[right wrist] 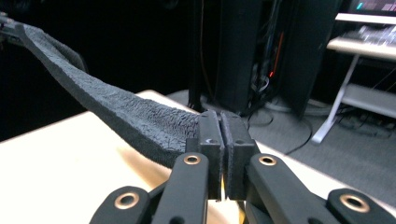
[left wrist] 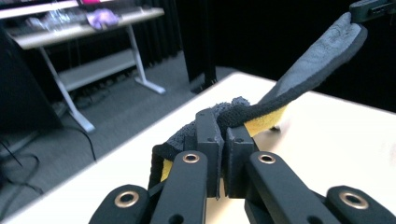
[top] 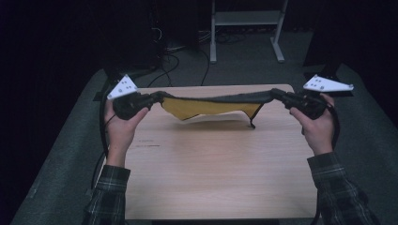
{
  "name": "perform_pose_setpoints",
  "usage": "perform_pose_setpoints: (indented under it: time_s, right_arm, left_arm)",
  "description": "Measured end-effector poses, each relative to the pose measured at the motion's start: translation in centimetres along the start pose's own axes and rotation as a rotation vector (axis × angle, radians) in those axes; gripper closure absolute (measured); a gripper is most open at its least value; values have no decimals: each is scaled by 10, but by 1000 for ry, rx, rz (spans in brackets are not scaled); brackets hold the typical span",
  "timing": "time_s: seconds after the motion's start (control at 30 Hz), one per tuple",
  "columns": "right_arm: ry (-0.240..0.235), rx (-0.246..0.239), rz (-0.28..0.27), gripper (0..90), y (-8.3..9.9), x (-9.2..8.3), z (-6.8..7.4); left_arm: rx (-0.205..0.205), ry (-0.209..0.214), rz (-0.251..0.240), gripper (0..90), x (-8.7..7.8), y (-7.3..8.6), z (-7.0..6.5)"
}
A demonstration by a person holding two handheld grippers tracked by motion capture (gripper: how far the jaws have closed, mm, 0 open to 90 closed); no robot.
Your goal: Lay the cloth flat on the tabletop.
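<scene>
High view, bottom of frame: two plaid sleeves [top: 109, 194] come in at lower left and lower right, bare hands above them. Light wood tabletop [top: 216, 173] takes the centre of the frame, nothing lying on its near half.

Mid frame: left gripper [top: 151, 99] at centre left, right gripper [top: 278, 95] at centre right, roughly level with each other and well apart. Each carries a grey three-cornered plate on top. Cloth [top: 213, 104] is strung between them over the far half of the tabletop: dark grey edge on top, yellow face hanging below, sagging in the middle. Its lower edge hangs close over the tabletop; cannot tell if it touches.

Left gripper view: fingers [left wrist: 208, 140] clenched on a bunched corner of the cloth [left wrist: 303, 70], dark textured side up, yellow under. Cloth runs from the bottom centre to the upper right of the frame, where the other gripper holds its far end.

Right gripper view: fingers [right wrist: 209, 135] clenched on the opposite end, cloth [right wrist: 116, 112] running away to the upper left of the frame, dark side showing.

Far: grey carpet floor [top: 244, 70], cables [top: 171, 58] at upper centre left, white-legged table frame [top: 246, 28] at top centre, rest of the background dark.
</scene>
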State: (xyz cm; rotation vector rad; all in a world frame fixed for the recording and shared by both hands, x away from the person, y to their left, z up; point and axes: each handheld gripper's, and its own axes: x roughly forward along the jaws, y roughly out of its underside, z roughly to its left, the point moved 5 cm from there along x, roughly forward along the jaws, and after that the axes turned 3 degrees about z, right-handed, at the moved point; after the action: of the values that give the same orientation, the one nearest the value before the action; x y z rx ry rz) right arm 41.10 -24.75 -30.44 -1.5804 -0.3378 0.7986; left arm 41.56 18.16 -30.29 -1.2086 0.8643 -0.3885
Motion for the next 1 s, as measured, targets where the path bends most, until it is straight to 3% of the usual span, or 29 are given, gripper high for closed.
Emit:
perform_pose_setpoints:
  time_s: [0.17,0.4,0.63,0.67,0.8,1.0]
  right_arm:
    - [-35,12,65,871,38,3,12]
    - [-78,28,127,871,72,-6,28]
    - [-120,53,194,870,107,-16,42]
    - [-138,55,225,870,121,-21,49]
    - [-167,61,265,870,141,-31,62]
    - [-202,62,298,870,161,-50,81]
  left_arm:
    - [-32,36,57,867,3,37,-12]
    - [-62,110,67,866,-5,65,-34]
    - [-69,172,122,866,-14,95,-62]
    - [-69,188,142,866,-19,106,-70]
    - [-68,213,179,864,-28,124,-85]
    - [-87,241,224,863,-41,152,-107]
